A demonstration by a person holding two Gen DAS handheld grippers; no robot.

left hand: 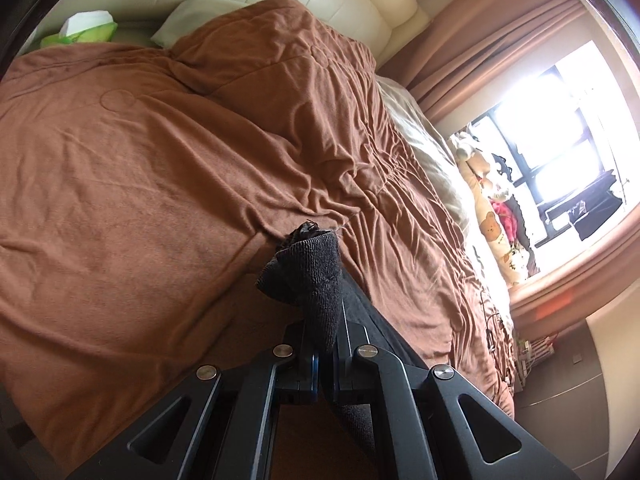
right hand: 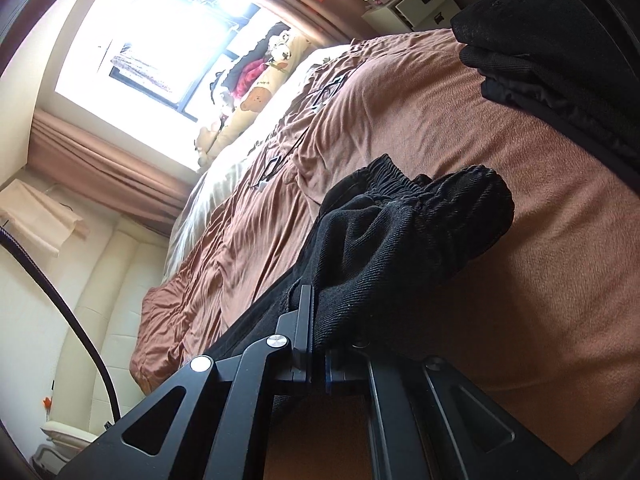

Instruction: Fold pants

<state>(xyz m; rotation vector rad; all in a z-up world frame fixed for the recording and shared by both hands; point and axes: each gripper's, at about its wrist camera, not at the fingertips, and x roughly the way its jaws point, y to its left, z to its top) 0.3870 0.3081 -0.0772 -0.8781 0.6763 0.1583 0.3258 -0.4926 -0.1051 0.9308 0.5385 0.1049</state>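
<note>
Wrist views: left claw (left hand: 326,320) and right claw (right hand: 316,320) each clenched on black pants (right hand: 400,232).

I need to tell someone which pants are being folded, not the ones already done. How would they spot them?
Find the bed with the brown blanket. The black pants hang above it, with both grippers shut on them, their gathered elastic waistband bunched up; the folded dark pile lies flat at the blanket's edge.

A bed (left hand: 140,184) under a rumpled brown blanket (left hand: 240,140) fills the room; beyond it, a sunlit window (right hand: 160,28) framed by tan curtains (left hand: 480,48), beside a cream padded headboard (left hand: 320,8).
</note>
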